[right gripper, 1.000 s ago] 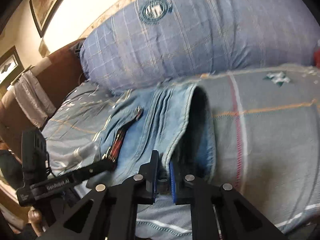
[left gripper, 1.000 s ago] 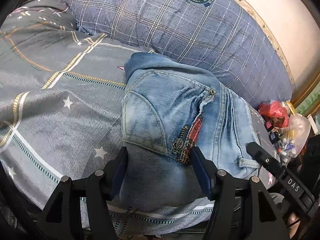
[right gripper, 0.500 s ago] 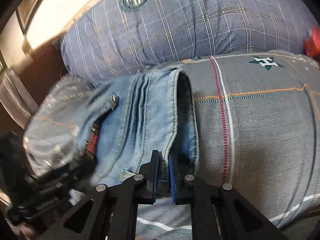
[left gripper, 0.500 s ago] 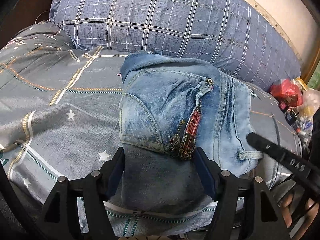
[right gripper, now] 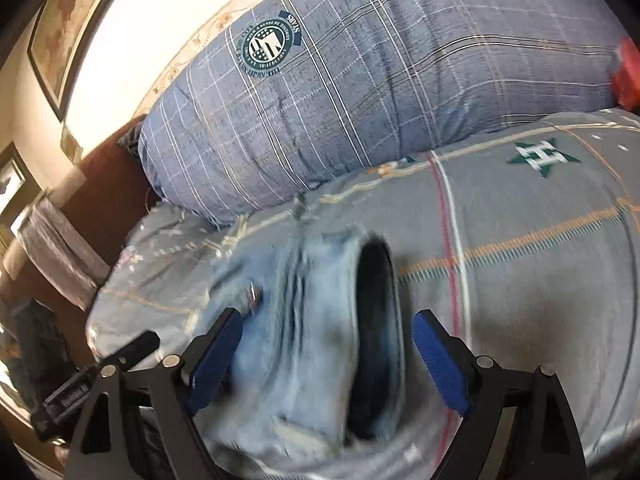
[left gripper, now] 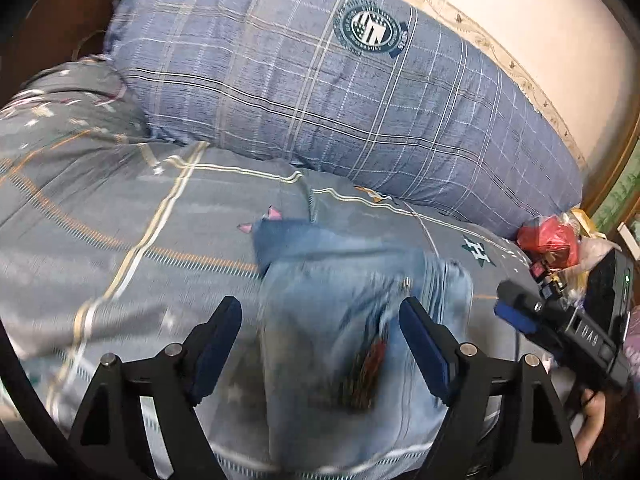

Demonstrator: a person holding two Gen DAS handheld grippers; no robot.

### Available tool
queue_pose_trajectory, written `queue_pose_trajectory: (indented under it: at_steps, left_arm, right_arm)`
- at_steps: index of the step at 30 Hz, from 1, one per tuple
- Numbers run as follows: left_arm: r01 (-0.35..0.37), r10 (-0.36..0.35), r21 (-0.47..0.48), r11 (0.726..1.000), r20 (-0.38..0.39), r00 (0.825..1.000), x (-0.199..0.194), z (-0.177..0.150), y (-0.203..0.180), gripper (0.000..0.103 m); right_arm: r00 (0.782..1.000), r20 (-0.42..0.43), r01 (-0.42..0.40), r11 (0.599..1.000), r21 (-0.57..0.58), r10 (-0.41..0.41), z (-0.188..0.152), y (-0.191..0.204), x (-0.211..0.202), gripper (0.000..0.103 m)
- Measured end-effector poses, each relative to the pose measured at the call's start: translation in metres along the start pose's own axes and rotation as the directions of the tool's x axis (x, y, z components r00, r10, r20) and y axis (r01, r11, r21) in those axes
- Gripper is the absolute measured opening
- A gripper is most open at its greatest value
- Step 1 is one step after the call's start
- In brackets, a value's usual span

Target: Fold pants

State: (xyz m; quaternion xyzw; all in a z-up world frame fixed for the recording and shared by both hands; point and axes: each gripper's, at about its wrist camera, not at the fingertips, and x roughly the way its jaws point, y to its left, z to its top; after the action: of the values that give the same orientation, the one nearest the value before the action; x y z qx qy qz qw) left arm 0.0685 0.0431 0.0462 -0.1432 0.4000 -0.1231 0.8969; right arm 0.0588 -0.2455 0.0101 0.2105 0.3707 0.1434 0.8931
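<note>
Left gripper [left gripper: 320, 332]: low centre, jaws wide, grasping nothing. Right gripper [right gripper: 326, 350]: low centre, jaws wide, likewise. Folded jeans [left gripper: 352, 320]: blurred, on grey bedspread [left gripper: 120, 208], frame centre; bare spread on either side. Plaid pillow [left gripper: 340, 104]: upper frame, beyond. Red bag [left gripper: 550, 240]: right edge.

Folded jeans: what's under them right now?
The folded jeans lie on the grey patterned bedspread, which shows on every side. Anything beneath the denim is covered. Both grippers hang open above them.
</note>
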Motion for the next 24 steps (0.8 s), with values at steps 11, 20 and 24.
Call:
queue_pose_trajectory:
  at_steps: [11, 20, 24]
  left_arm:
    - [0.08, -0.129, -0.213, 0.974, -0.226, 0.966, 0.099, 0.029, 0.044, 0.076]
    - [0.141, -0.21, -0.297, 0.944, -0.218, 0.953, 0.12, 0.028, 0.049, 0.054]
    - [0.174, -0.213, -0.248, 0.953, -0.142, 0.967, 0.101, 0.031, 0.043, 0.03]
  right_arm:
    - [0.99, -0.117, -0.063, 0.99, 0.128, 0.078, 0.039, -0.056, 0.069, 0.089]
    - [0.967, -0.242, -0.05, 0.993, 0.105, 0.074, 0.031, -0.051, 0.107, 0.058]
    - [0.971, -0.217, -0.087, 0.995, 0.056, 0.097, 0.032, -0.039, 0.099, 0.028]
